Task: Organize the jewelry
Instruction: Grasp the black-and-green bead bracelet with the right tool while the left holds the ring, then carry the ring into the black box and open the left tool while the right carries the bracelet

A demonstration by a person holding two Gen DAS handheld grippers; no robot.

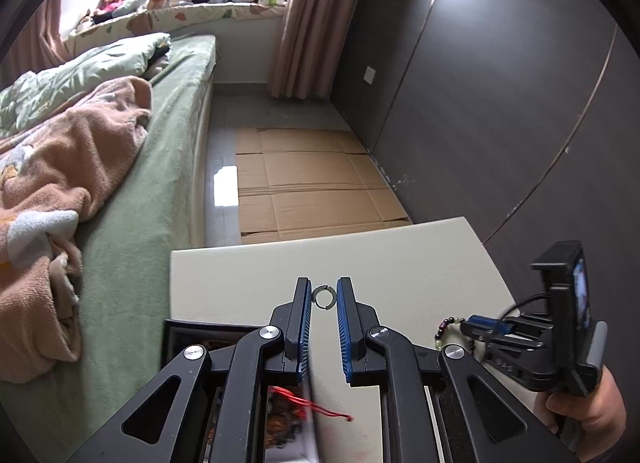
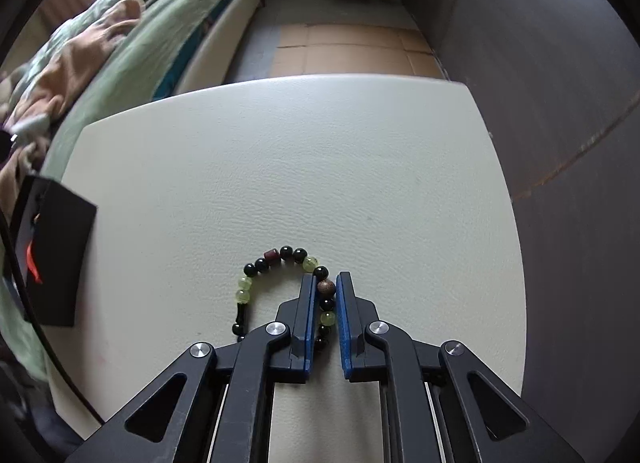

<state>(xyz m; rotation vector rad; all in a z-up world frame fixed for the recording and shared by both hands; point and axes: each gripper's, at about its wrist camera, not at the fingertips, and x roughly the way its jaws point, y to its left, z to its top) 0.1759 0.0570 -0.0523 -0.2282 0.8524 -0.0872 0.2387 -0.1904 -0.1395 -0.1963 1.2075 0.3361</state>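
Note:
A small grey open ring (image 1: 317,294) is pinched between the blue pads of my left gripper (image 1: 324,296), held above the white table (image 1: 400,263). A bracelet of black, pale green and brown beads (image 2: 280,257) lies on the table (image 2: 280,163). My right gripper (image 2: 326,287) is shut on its right side, with a brown bead (image 2: 325,286) between the pads. In the left wrist view the right gripper (image 1: 466,326) appears at the right with beads (image 1: 447,327) at its tip, held by a person's hand (image 1: 584,411).
A black jewelry box (image 1: 188,333) with a red tassel (image 1: 320,409) sits under my left gripper, and at the table's left edge in the right wrist view (image 2: 56,259). A bed with green sheets (image 1: 160,167) lies left. A dark wardrobe (image 1: 500,103) stands right, cardboard (image 1: 312,183) on the floor.

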